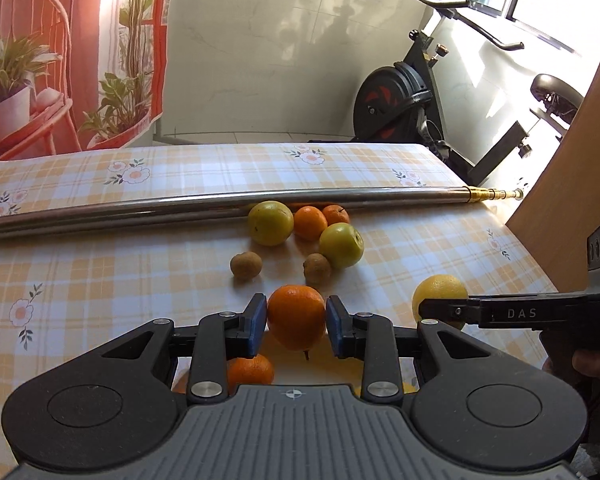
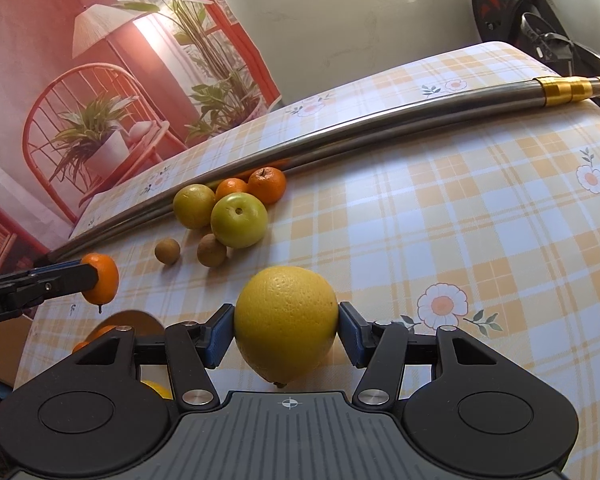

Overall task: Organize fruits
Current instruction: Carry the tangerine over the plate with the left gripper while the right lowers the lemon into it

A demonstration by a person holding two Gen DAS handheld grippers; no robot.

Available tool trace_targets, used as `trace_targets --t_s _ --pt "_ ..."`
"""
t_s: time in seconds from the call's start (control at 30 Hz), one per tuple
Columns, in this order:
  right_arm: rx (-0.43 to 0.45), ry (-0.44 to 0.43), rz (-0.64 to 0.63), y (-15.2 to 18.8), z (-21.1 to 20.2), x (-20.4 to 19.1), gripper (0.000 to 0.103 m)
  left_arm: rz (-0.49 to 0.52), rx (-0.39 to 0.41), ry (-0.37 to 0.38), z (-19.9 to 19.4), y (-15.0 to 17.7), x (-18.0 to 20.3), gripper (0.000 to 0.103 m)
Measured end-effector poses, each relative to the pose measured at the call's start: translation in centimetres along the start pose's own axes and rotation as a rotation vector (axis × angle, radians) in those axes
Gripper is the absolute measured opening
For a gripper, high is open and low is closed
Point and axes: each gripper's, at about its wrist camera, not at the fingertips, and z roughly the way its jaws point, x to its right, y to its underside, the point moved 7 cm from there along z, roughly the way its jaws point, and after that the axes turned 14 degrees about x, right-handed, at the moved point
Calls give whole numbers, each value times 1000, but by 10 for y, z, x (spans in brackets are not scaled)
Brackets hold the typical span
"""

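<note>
Left wrist view: an orange was gripped between the blue pads of the left claw, held above the checked tabletop. A yellow lemon was clamped in the right claw. Two green apples, two mandarins and two small brown fruits were grouped beside a metal pole.

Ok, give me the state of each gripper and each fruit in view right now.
left gripper: shut on the orange, held above the table.
right gripper: shut on the lemon, also lifted.
two green apples: resting on the tablecloth by the metal pole.
two small oranges: against the pole, untouched.
two brown fruits: loose on the cloth, apart.
</note>
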Motion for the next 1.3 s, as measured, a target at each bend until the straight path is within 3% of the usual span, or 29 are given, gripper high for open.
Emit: trace_targets --t_s 0.23,0.5,0.9,1.3 --pt "12 -28 -44 -3 -10 -22 51 -42 -22 -51 -46 38 -13 34" --pt "12 -52 -111 0 -27 -46 51 -47 -83 -73 -50 73 -17 34" --pt "12 -53 -174 -2 -32 -68 51 -37 -78 -93 -55 84 -25 34" --pt "4 -132 -313 -1 -14 -113 51 21 -56 -138 -61 86 -25 34"
